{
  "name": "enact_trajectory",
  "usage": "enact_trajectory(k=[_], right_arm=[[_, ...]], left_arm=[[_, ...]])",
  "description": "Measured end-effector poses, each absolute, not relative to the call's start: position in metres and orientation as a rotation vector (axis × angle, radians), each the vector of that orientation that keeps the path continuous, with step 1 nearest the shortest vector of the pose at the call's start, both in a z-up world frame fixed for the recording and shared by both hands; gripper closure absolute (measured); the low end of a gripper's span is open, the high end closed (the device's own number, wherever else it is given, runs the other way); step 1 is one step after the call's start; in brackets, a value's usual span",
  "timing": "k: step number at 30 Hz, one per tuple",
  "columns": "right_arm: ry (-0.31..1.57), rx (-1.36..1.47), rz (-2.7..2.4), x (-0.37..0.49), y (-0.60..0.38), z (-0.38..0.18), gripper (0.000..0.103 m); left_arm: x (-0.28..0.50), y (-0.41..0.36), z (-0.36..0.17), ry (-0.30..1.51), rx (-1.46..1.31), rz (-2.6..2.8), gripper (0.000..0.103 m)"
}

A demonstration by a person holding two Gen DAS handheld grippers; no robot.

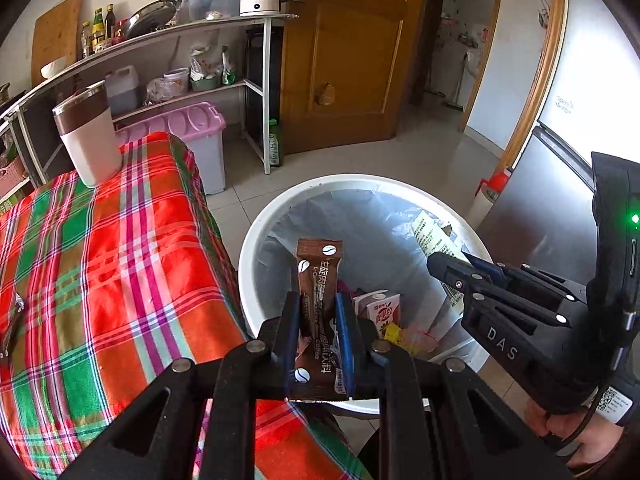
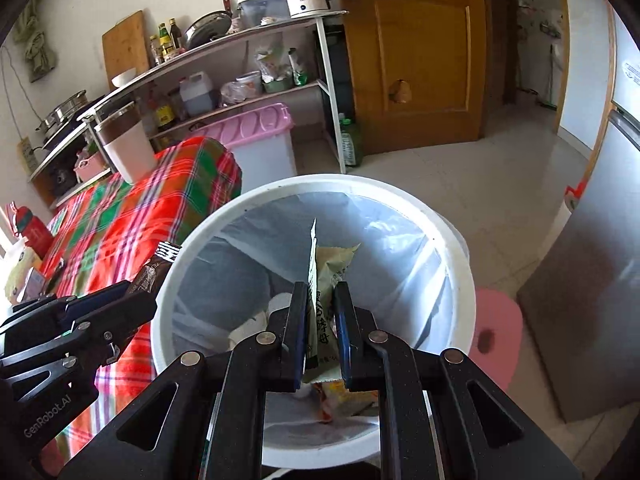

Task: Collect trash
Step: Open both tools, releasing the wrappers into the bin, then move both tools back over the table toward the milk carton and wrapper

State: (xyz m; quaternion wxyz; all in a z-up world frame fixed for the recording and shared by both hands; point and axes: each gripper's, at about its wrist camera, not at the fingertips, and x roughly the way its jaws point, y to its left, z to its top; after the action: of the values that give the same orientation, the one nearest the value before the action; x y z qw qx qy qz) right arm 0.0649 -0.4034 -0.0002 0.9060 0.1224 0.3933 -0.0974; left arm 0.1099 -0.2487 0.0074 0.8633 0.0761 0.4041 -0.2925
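Note:
A white trash bin [image 1: 256, 240] with a clear liner stands on the floor beside the table; it also shows in the right wrist view [image 2: 440, 224]. My left gripper [image 1: 318, 300] is shut on a brown coffee sachet [image 1: 318, 276] and holds it over the bin's near edge. My right gripper [image 2: 320, 290] is shut on a pale green wrapper [image 2: 326, 264] over the bin's opening. In the left wrist view the right gripper [image 1: 436, 262] reaches in from the right with the wrapper [image 1: 430, 234]. A drink carton [image 1: 378, 308] and other wrappers lie in the bin.
A table with a red and green plaid cloth [image 1: 100, 264] is left of the bin, with a white and brown tumbler [image 1: 86, 136] on it. A pink-lidded box [image 1: 192, 128], a metal shelf [image 1: 256, 80], a wooden door [image 1: 348, 48], a fridge [image 2: 600, 280] and a pink stool [image 2: 496, 328] stand around.

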Motion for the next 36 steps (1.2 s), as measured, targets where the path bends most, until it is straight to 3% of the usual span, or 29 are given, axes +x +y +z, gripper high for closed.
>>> enact_trajectory(k=[5, 8, 10, 12, 28, 36], right_arm=[[0.831, 0.268, -0.22, 0.065, -0.411, -0.006, 0.088], [0.831, 0.276, -0.227, 0.063, -0.414, -0.007, 0.087], [0.828, 0.28, -0.226, 0.064, -0.414, -0.007, 0.081], [0.824, 0.282, -0.228, 0.063, -0.414, -0.006, 0.07], [0.797, 0.291, -0.215, 0.054, -0.404, 0.005, 0.069], [0.789, 0.284, -0.2, 0.051, -0.392, 0.011, 0.058]], left_arm=[[0.111, -0.253, 0.005, 0.856, 0.166, -0.612, 0.082], [0.11, -0.253, 0.006, 0.85, 0.166, -0.61, 0.07], [0.108, -0.253, 0.008, 0.839, 0.167, -0.609, 0.062], [0.107, -0.252, 0.01, 0.833, 0.163, -0.614, 0.06], [0.103, -0.234, 0.018, 0.812, 0.142, -0.588, 0.046], [0.098, -0.219, 0.022, 0.794, 0.125, -0.569, 0.043]])
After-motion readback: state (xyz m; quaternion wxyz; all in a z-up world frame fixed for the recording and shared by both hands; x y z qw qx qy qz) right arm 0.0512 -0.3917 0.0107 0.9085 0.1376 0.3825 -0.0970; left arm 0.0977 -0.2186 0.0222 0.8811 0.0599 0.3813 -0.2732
